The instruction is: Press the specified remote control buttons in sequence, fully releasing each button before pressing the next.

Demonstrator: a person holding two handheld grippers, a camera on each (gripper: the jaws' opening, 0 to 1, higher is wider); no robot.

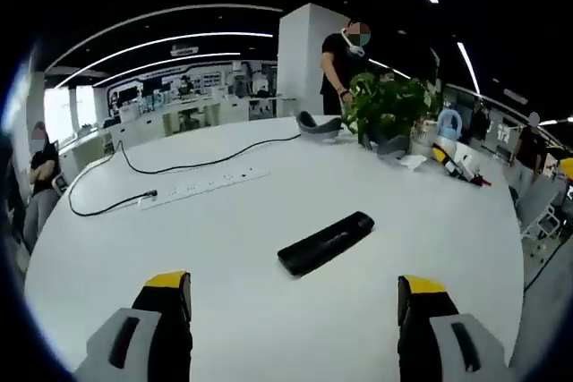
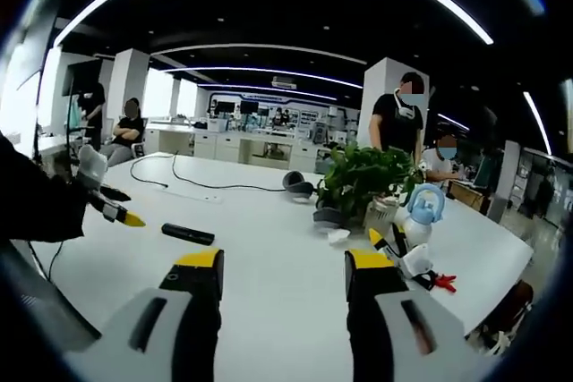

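A black remote control lies flat on the white table, a little ahead of my left gripper, whose yellow-tipped jaws stand wide apart with nothing between them. In the right gripper view the same remote is a small dark bar far to the left. My right gripper is open and empty above the table. The left gripper comes in at the left edge, held by a dark sleeve, its yellow tips pointing toward the remote.
A white power strip with black cables lies at the far left. A potted plant, headphones, a blue kettle and small clutter sit at the far right. A person stands behind the plant.
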